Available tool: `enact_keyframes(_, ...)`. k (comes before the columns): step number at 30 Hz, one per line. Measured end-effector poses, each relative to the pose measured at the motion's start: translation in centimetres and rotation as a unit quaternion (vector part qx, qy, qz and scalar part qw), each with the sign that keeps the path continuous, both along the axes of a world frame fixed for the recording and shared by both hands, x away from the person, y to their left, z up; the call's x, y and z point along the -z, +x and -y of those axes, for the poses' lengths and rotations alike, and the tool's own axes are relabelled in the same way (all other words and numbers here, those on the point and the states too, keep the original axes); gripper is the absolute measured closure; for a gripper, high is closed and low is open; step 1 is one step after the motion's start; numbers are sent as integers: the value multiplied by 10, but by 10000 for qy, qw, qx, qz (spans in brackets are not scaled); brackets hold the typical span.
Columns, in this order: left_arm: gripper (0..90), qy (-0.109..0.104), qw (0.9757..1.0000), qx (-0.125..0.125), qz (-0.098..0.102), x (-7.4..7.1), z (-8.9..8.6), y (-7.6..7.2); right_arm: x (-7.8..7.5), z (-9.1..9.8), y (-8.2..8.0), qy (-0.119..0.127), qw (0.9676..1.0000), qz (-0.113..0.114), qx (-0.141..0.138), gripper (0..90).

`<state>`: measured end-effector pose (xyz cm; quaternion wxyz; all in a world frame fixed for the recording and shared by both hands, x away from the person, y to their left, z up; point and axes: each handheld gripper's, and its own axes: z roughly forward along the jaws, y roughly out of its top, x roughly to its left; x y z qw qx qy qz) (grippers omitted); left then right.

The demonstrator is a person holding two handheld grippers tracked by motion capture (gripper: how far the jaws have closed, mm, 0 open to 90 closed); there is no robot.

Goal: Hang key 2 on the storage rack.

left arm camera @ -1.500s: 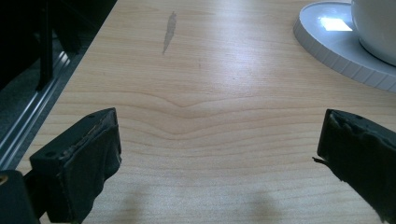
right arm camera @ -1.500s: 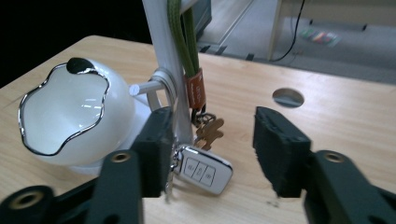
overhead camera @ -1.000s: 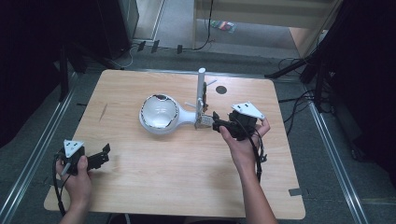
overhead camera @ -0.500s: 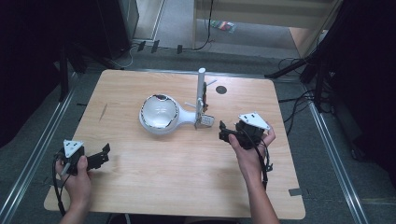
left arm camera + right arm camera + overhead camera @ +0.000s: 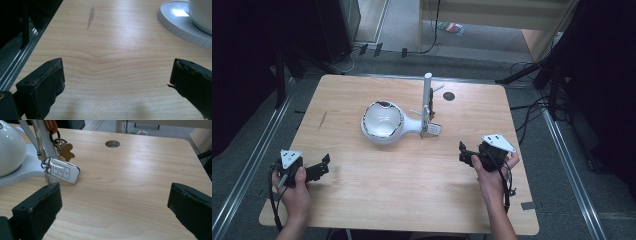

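A white stand with a round dome (image 5: 382, 120) and an upright post (image 5: 427, 95) sits mid-table. A bunch of keys (image 5: 432, 129) hangs from the post. In the right gripper view it is a white car key fob (image 5: 63, 172), a brown figure-shaped tag (image 5: 65, 151) and an orange strap (image 5: 51, 125). My right gripper (image 5: 463, 152) (image 5: 115, 195) is open, right of and nearer than the keys, and holds nothing. My left gripper (image 5: 323, 166) (image 5: 117, 72) is open at the front left, over bare wood, far from the stand's base (image 5: 180, 25).
A round cable hole (image 5: 449, 96) (image 5: 112, 143) lies in the wooden table (image 5: 412, 200) behind the post. A dark streak (image 5: 90, 17) marks the wood at the left. Metal rails run along both table sides, and cables lie on the floor at the right.
My right gripper has drawn back from the keys toward the front right of the table. The left gripper has stayed put.
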<state>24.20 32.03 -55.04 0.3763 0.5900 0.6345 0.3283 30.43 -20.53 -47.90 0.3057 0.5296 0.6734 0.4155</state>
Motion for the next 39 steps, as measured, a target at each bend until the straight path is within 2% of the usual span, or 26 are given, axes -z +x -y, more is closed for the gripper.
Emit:
enact_keyframes(4, 0, 14, 10000, -1, 4, 0, 0, 0, 4, 9, -5, 39, 10000, -34, 45, 0)
enact_keyframes(12, 0, 8, 10000, -2, -1, 0, 0, 0, 14, 28, -15, -68, 9998, -101, 141, 0)
enact_keyframes(15, 0, 1, 10000, 11, -15, 0, 0, 0, 19, 38, -21, 104, 9999, -16, 72, 0)
enact_keyframes(17, 0, 3, 10000, 8, -12, 0, 0, 0, 23, 45, -24, 131, 9999, 14, 50, 0)
enact_keyframes(30, 0, 3, 10000, 1, -14, 0, 0, 0, 46, 80, -37, 164, 9990, -252, 321, 0)
enact_keyframes(39, 0, 0, 10000, 3, -19, 0, 0, 0, 53, 104, -51, 146, 9979, -365, 520, 0)
